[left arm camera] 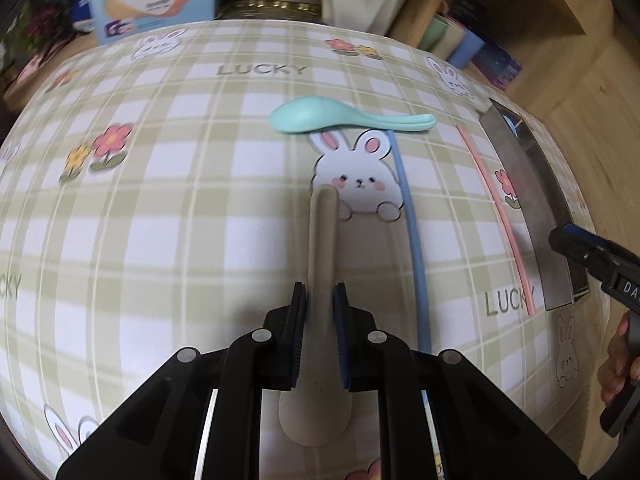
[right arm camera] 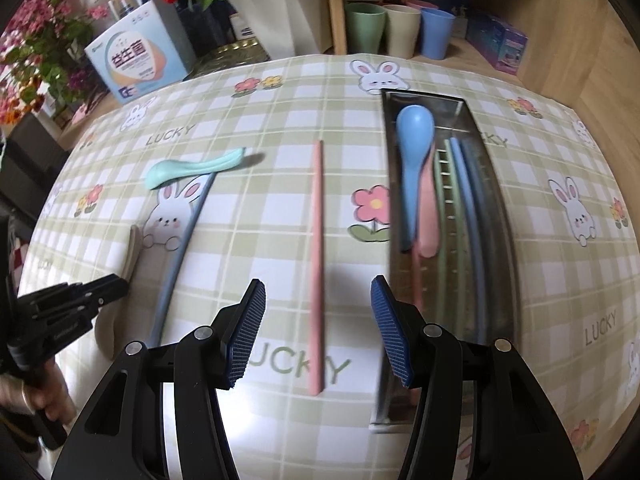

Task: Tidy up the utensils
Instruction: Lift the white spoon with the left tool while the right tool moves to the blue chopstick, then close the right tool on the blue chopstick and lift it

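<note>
Your left gripper [left arm camera: 320, 304] was clamped on the beige spoon [left arm camera: 322, 240]; your right gripper [right arm camera: 318, 320] stood half open, empty, above the pink chopstick [right arm camera: 317, 240].

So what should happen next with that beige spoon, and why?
Probably lift it and carry it toward the metal tray. The left gripper is already shut on the beige spoon, while a blue spoon already lies in that tray.

**Utensil count**

Four spoons are showing: beige [left arm camera: 322, 312], mint [right arm camera: 192, 168], blue [right arm camera: 414, 140], pink [right arm camera: 427, 216]. Loose chopsticks are lying two: blue [right arm camera: 184, 240], pink [right arm camera: 317, 260]. Three cups [right arm camera: 400, 28] are standing behind.
</note>
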